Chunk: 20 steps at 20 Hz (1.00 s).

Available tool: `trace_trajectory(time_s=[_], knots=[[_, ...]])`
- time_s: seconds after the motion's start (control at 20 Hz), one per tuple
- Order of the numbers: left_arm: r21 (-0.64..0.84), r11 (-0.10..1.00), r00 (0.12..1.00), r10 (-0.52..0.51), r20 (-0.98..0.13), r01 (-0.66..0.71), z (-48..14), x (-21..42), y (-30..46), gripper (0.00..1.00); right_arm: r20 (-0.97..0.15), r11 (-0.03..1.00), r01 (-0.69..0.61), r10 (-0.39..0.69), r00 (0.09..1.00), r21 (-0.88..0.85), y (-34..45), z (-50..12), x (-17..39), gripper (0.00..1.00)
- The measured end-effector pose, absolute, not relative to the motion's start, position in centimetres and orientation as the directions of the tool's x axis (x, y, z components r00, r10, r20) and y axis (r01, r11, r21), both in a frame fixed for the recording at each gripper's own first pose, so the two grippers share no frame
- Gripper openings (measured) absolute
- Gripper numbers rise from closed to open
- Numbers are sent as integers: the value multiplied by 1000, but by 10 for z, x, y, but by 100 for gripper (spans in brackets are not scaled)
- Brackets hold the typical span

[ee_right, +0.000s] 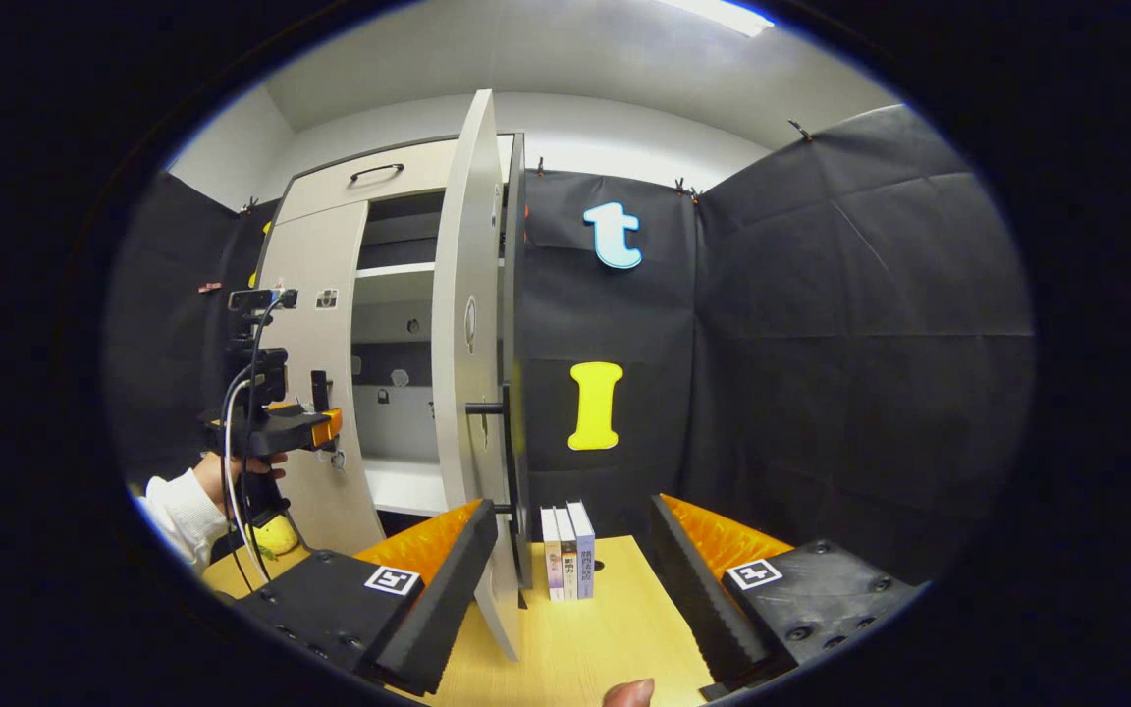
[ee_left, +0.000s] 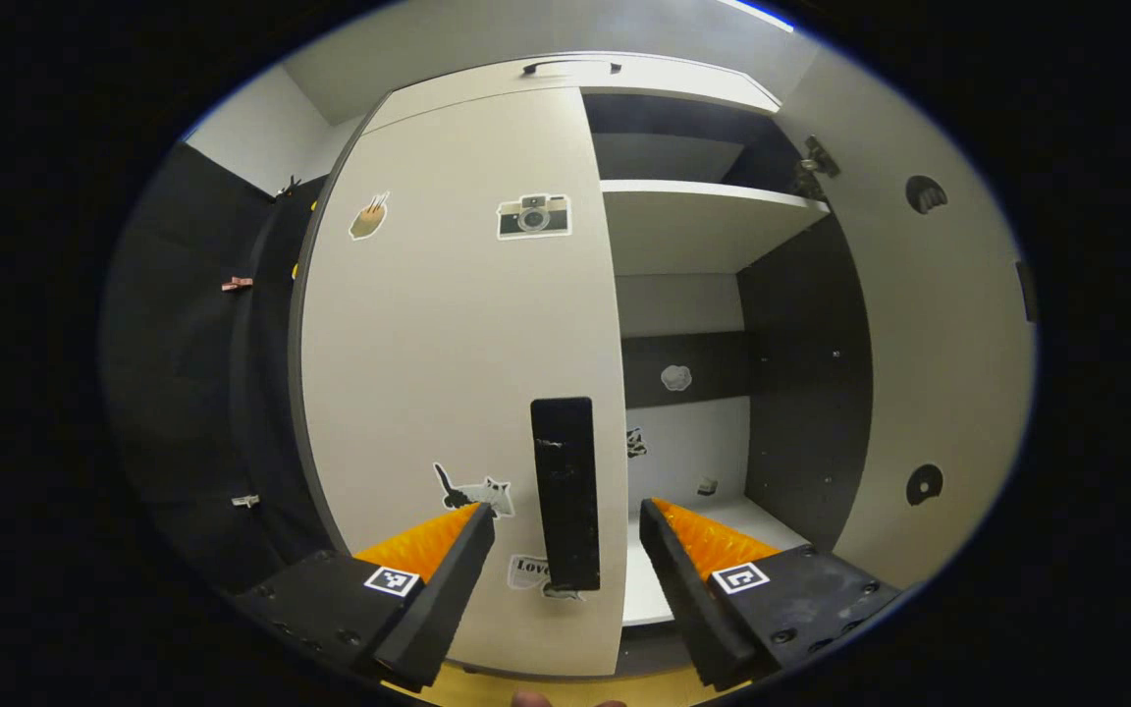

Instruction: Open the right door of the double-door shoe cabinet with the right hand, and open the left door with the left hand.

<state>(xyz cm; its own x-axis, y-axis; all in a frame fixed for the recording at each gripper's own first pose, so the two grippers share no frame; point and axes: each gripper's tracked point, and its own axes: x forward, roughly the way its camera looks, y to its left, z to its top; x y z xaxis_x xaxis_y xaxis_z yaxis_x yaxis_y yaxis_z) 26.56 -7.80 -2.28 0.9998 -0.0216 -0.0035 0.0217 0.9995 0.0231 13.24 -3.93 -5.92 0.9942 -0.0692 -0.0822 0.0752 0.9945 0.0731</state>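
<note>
Left door [ee_left: 448, 324] closed, left tongs [ee_left: 565, 535] spread around its handle [ee_left: 565, 491]

left tool [ee_left: 565, 540] open, straddling closed left door's [ee_left: 457, 373] handle [ee_left: 565, 491]

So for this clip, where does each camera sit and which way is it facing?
Left gripper view: rides the left gripper, facing the closed left door and its black handle; own open fingers show.
Right gripper view: rides the right gripper, looking past the open right door; the left gripper shows.
Shared: cabinet shelves.
</note>
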Motion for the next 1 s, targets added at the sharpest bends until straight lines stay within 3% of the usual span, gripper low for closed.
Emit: trace_trajectory(time_s=[0.2, 0.55, 0.7, 0.85, 1.0], knots=[[26, 1000, 1000, 1, -15, 0, -26, 283, -72, 80, -120, 992, 100, -90, 989, 78, -42, -66, 129, 98], [-7, 1000, 999, -24, -27, 24, -31, 291, -82, 35, -93, 990, 111, -103, 990, 85, -44, -59, 130, 98], [-53, 997, 997, -65, -43, 62, -33, 291, -84, 36, -89, 989, 114, -105, 990, 95, -43, -57, 128, 98], [-69, 994, 993, -85, -82, 80, -37, 290, -84, 22, -80, 988, 111, -102, 991, 108, -38, -53, 128, 98], [-76, 993, 991, -101, -89, 95, -36, 275, -79, 17, -82, 990, 90, -82, 993, 110, -31, -52, 128, 98]])
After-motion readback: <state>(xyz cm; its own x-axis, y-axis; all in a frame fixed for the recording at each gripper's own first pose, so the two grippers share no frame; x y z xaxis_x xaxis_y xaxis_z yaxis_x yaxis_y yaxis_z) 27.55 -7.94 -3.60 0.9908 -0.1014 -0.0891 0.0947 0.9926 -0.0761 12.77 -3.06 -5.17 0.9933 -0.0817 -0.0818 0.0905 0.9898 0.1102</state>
